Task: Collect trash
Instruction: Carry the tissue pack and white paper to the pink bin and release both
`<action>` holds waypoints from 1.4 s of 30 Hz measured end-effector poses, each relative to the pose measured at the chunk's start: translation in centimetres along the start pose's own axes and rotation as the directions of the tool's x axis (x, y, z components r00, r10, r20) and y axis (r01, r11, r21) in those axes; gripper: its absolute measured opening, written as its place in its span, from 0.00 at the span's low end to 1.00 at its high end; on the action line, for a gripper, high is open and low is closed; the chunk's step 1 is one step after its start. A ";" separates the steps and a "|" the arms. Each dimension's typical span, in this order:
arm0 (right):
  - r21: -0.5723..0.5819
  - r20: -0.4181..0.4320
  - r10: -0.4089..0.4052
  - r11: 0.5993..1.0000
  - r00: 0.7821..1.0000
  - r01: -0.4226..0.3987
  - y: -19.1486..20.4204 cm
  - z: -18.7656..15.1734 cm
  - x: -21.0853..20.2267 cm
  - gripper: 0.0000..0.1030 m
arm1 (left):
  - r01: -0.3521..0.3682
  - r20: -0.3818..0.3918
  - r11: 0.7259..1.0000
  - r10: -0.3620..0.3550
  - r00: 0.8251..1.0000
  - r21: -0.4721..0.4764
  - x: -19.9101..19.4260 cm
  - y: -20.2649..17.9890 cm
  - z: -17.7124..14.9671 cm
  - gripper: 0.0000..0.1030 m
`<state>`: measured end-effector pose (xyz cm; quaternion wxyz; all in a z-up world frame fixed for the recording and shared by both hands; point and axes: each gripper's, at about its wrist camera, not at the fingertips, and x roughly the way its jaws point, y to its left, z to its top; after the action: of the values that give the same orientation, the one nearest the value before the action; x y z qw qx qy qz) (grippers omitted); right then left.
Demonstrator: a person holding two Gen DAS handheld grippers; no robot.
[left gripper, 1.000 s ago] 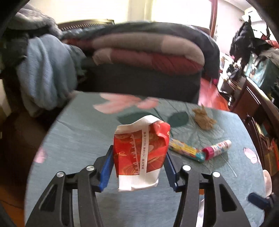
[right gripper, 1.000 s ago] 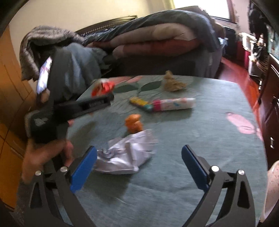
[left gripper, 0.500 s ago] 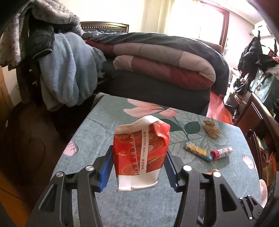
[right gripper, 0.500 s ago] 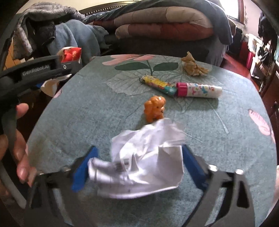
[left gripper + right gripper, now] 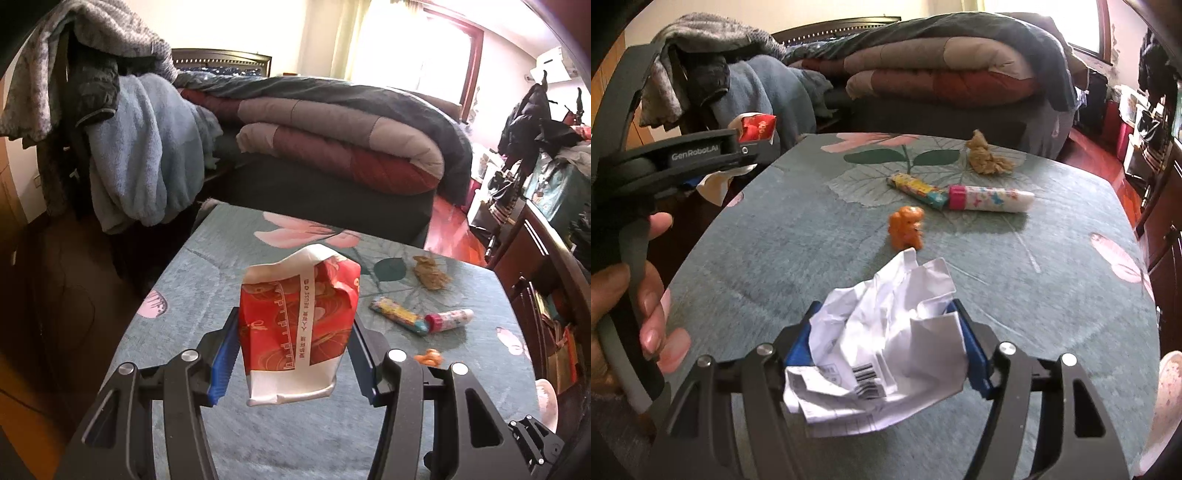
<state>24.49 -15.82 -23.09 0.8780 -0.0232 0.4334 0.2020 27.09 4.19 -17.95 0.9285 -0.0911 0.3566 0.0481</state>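
Observation:
My left gripper [image 5: 291,354] is shut on a crumpled red and white paper bag [image 5: 299,325] and holds it in the air above the table's left side. The bag also shows in the right wrist view [image 5: 757,127], at the tip of the left gripper there. My right gripper [image 5: 886,354] is shut on a crumpled white paper with a barcode [image 5: 882,354], just above the green flowered tablecloth [image 5: 1034,295]. A brown crumpled wad [image 5: 986,155] lies at the table's far side. A colourful wrapper [image 5: 918,188] lies near it.
An orange toy figure [image 5: 907,227] and a white tube with a pink cap [image 5: 991,195] stand on the table. A bed with folded quilts [image 5: 351,140] is behind the table. Clothes hang over a chair [image 5: 122,147] at left. Dark wooden furniture [image 5: 535,251] is at right.
My right gripper closed on the white paper and lifted it slightly. My left gripper rose and pulled back with the red bag, so more of the table shows.

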 end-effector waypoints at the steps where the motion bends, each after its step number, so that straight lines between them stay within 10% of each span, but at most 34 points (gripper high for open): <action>1: 0.005 0.004 0.000 1.000 1.000 0.000 -0.3 0.0 -0.3 0.66 | 0.009 0.003 1.000 -0.009 1.000 0.002 -0.4 -0.4 0.0 0.53; 23: 0.290 0.091 -0.182 0.945 0.979 0.149 -14.4 -7.2 -11.5 0.68 | 0.325 -0.063 0.915 -0.319 0.946 0.238 -4.6 -19.8 -3.6 0.53; 42: 0.597 0.028 -0.468 0.717 0.883 0.361 -30.4 -17.7 -19.8 0.68 | 0.641 -0.333 0.651 -0.548 0.768 0.407 -3.8 -40.7 -10.4 0.53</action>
<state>11.84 -54.15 -22.90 0.9006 0.1642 0.3773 -0.1398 23.70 -37.90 -17.49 0.8466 0.0356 0.3886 -0.3620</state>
